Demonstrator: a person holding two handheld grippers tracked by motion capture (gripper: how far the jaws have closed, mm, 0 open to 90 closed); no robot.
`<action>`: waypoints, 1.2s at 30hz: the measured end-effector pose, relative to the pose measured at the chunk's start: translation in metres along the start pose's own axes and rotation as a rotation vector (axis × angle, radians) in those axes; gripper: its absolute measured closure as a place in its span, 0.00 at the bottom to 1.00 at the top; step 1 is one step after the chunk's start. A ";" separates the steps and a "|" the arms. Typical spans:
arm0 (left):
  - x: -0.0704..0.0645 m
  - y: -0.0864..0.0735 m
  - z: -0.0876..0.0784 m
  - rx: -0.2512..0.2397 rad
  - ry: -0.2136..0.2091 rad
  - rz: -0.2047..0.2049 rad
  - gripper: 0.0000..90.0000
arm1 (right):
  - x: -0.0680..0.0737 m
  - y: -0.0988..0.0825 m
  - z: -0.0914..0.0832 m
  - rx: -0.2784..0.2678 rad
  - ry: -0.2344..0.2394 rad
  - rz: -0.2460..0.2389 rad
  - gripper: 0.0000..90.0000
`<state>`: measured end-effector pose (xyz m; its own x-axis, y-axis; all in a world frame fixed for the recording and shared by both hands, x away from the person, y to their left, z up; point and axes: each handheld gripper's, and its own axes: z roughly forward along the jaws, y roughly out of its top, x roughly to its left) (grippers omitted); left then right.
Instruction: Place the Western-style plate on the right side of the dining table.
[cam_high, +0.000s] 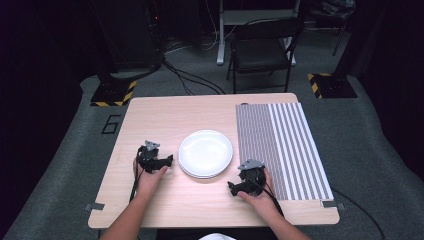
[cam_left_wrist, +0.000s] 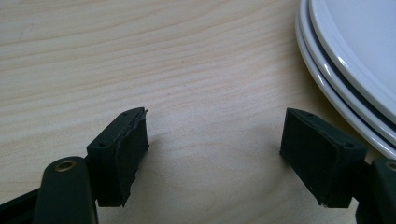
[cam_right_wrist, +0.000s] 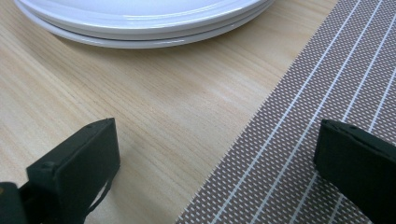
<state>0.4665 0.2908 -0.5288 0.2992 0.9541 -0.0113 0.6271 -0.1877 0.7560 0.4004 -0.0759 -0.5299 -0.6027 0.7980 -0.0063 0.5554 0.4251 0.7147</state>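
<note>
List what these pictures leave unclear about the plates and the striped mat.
- Plates: left gripper view cuts the stack at its right edge; exact count uncertain.
- Plates' far rims: cut off by the top edge in the right gripper view.
- Striped mat: weave material too fine to tell; right jaw covers part.

Light: even overhead, table bright, surroundings dark | shadows: soft | glare: faint on plates | blur: high view perhaps slightly soft
</note>
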 end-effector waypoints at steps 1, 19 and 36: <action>0.000 0.000 0.000 0.000 0.000 0.000 0.25 | 0.000 0.000 0.000 0.000 0.000 0.000 0.00; -0.001 0.000 0.000 0.008 -0.010 0.017 0.20 | 0.001 0.000 0.000 0.005 0.000 0.007 0.00; 0.000 0.000 0.000 0.006 -0.010 0.008 0.22 | 0.001 0.000 0.000 0.004 0.000 0.011 0.00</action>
<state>0.4665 0.2904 -0.5289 0.3115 0.9502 -0.0123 0.6290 -0.1965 0.7521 0.3999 -0.0754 -0.5297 -0.5965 0.8026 0.0012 0.5641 0.4182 0.7120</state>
